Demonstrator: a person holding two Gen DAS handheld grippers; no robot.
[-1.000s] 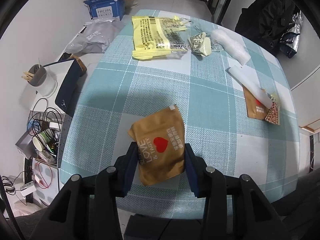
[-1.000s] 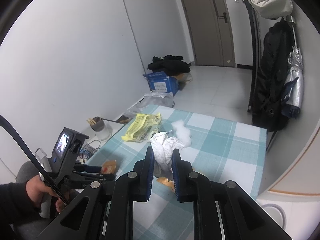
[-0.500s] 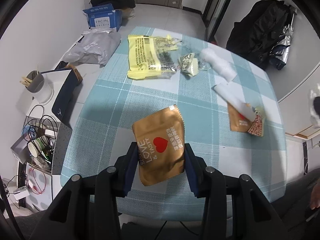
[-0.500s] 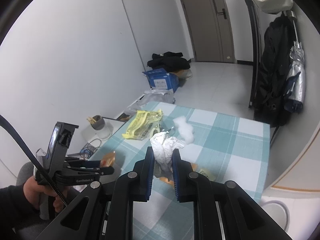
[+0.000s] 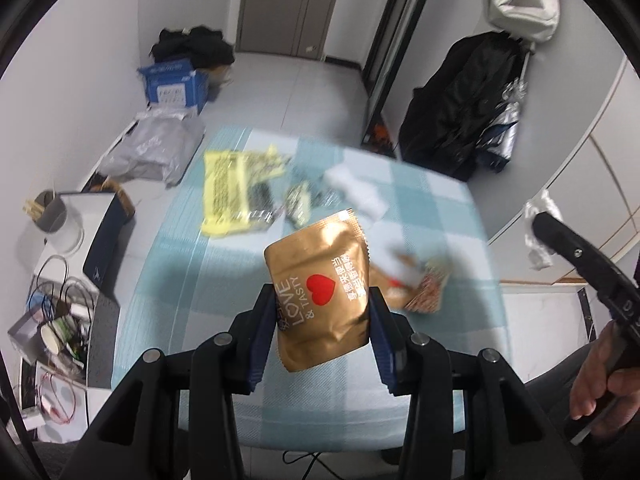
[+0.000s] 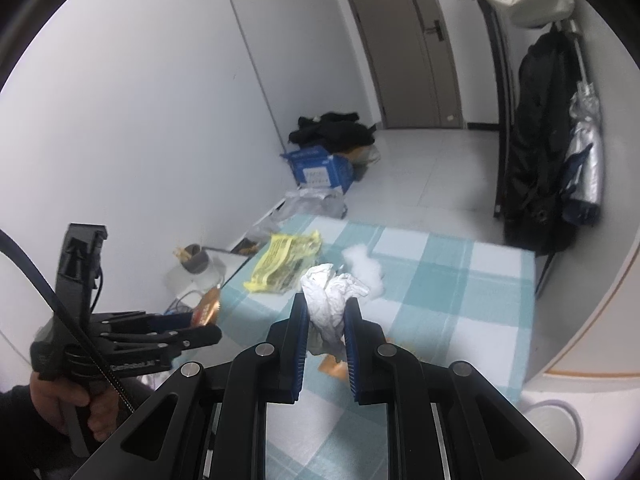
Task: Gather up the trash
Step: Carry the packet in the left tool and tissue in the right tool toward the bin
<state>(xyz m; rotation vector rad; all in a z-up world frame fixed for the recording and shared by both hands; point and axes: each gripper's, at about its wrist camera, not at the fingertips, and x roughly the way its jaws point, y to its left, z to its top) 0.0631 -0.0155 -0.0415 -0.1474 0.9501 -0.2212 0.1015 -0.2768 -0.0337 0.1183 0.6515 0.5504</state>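
My left gripper (image 5: 323,300) is shut on a gold snack pouch (image 5: 320,288) with a red heart and holds it above the checked table (image 5: 180,264). It also shows in the right wrist view (image 6: 188,326) with the pouch (image 6: 207,308). My right gripper (image 6: 326,312) is shut on a crumpled white paper wad (image 6: 328,300), held above the table (image 6: 440,280). That wad shows at the right of the left wrist view (image 5: 538,236). On the table lie a yellow bag (image 5: 232,196), a small wrapper (image 5: 298,204), white foam (image 5: 356,192) and brown wrappers (image 5: 420,288).
A blue box (image 5: 174,84), dark clothes (image 5: 192,46) and a grey bag (image 5: 154,152) lie on the floor beyond the table. A cluttered shelf (image 5: 60,320) with a cup (image 5: 50,212) stands left. A black coat (image 6: 540,140) hangs right. A round bin rim (image 6: 556,420) shows low right.
My left gripper has lifted the gold pouch off the table and tilted up, so more of the room shows. The right gripper has risen slightly with the paper wad.
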